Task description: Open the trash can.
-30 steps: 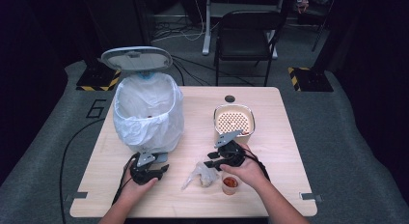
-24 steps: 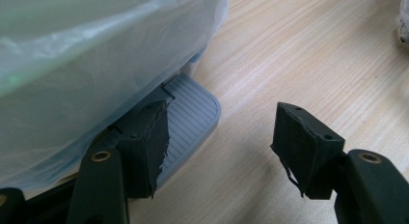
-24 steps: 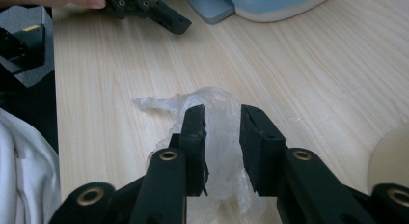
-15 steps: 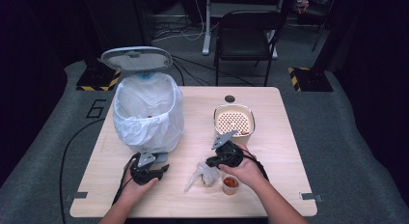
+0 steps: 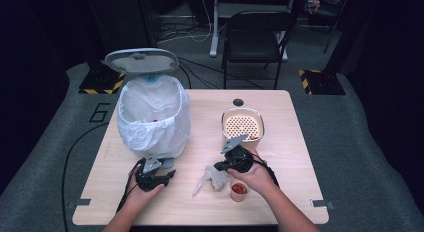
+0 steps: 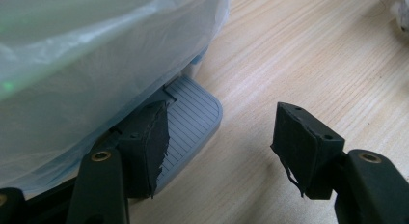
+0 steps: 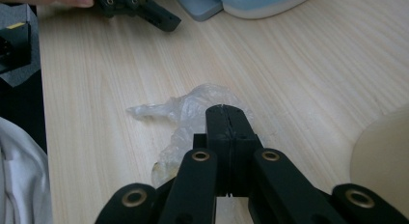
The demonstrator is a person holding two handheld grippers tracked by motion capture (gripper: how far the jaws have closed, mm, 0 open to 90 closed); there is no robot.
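Grey pedal (image 6: 190,115) by left gripper (image 6: 226,147), hidden from above

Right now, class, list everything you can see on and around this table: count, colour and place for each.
Table: one, light wood, centre of the room.
Bin: one, white bag liner, grey lid raised, table's left side.
Pedal: one, grey, ribbed, at the bin's foot.
Bowl: one, cream, perforated insert, right of centre.
Plastic wrap: one crumpled piece, clear, near front edge.
Cup: one, small, red contents, right of the wrap.
Chair: one, black, behind the table.
Left gripper: black, jaws open, by the pedal.
Right gripper: black, jaws closed, over the wrap.
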